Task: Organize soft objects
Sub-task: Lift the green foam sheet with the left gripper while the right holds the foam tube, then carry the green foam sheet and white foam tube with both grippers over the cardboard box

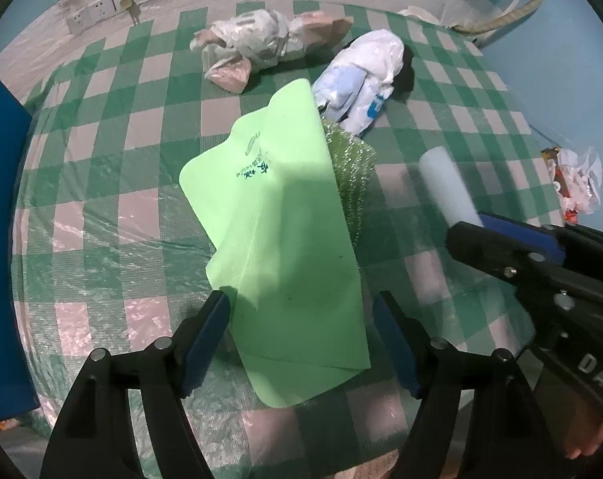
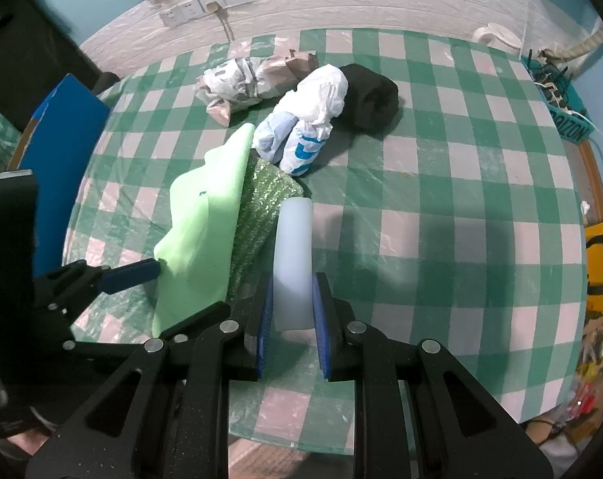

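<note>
We see our left tongs tipped steeply down over the worktop, jaws spread wide with the light green cloth standing between them; the blue pads do not press on it, though the left pad looks to be right against its edge. Our right tongs also point steeply down and are clamped on a white foam roll, which juts out far beyond the pads. The cloth is draped over a glittery green scouring pad, which sits between cloth and roll, just beside both. Farther out, a white and blue plastic bag bundle lies just beyond the far tip of the cloth, with a rolled black cloth touching its right side. To the far left of those is a crumpled grey and pink plastic bundle. A blue board leans at the left edge of the worktop, and wall sockets sit on the far wall. In the left wrist view a crumpled wrapper lies off the worktop's right side. We count two tongs, one green cloth, one scouring pad, one foam roll, two plastic bundles and one black roll.
</note>
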Demonstrator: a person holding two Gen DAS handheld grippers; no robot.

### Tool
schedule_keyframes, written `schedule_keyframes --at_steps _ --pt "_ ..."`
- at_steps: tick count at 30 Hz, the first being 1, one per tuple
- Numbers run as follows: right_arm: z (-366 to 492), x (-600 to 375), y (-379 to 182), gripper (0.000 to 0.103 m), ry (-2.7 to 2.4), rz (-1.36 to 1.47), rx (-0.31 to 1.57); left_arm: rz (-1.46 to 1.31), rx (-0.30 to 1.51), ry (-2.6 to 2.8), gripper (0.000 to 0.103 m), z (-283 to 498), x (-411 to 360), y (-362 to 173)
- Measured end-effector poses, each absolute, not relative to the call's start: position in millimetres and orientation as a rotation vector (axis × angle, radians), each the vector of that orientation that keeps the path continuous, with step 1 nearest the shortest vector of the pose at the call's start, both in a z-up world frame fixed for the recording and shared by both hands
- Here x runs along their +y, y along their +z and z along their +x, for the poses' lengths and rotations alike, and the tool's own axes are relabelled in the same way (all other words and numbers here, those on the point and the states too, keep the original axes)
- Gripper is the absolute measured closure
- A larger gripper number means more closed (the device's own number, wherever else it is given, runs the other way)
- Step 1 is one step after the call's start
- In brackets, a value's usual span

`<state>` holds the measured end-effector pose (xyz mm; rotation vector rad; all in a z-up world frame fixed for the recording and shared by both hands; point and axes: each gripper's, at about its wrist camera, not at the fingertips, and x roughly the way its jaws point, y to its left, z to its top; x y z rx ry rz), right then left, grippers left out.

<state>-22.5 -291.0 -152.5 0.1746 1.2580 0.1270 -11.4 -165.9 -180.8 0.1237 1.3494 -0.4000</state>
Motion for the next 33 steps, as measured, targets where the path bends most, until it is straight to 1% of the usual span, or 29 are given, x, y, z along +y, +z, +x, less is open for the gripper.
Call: schedule_keyframes --at_steps 6,8,9,10,11,12,13,15,17,22,33 --pt "-21.9 -291.9 -153.1 0.084 0.127 0.179 1.259 0.164 1.352 -0.394 0.027 -13.5 -174.0 -188.2" --pt "-21.4 -291.7 -153.0 0.084 0.128 0.180 1.259 0.175 1.344 -0.398 0.030 -17.0 -174.6 -190.2" --pt "-21.2 -291.7 -152.9 0.084 0.128 0.181 1.258 0.178 1.340 -0.399 0.035 -19.3 -175.7 -191.1" --pt "-20.7 -291.6 -152.8 0.084 0.129 0.182 1.258 0.189 1.335 -0.397 0.043 -22.7 -177.1 -191.9" --pt "-21.0 -291.6 -152.9 0.084 0.128 0.182 1.258 0.200 1.329 -0.390 0.047 -24.3 -176.3 -191.6" --pt "-20.7 -291.7 -152.8 0.084 0.127 0.183 1.258 0.219 1.320 -0.378 0.060 -26.4 -176.1 -191.5" --pt "-20.8 -291.8 -152.7 0.084 0.127 0.183 1.258 0.230 1.312 -0.381 0.077 -28.7 -175.4 -191.0" --pt "-20.4 -291.8 -152.2 0.084 0.126 0.184 1.258 0.221 1.311 -0.389 0.091 -29.4 -173.4 -189.7" --pt "-19.9 -291.4 -151.2 0.084 0.125 0.185 1.255 0.208 1.320 -0.392 0.094 -30.2 -167.9 -189.5" --pt "-19.5 -290.3 -150.4 0.084 0.126 0.180 1.253 0.184 1.317 -0.397 0.094 -28.7 -160.1 -184.4" --pt "-20.9 -285.5 -140.9 0.084 0.134 0.165 1.232 0.154 1.205 -0.367 0.094 -18.3 -140.8 -143.0"
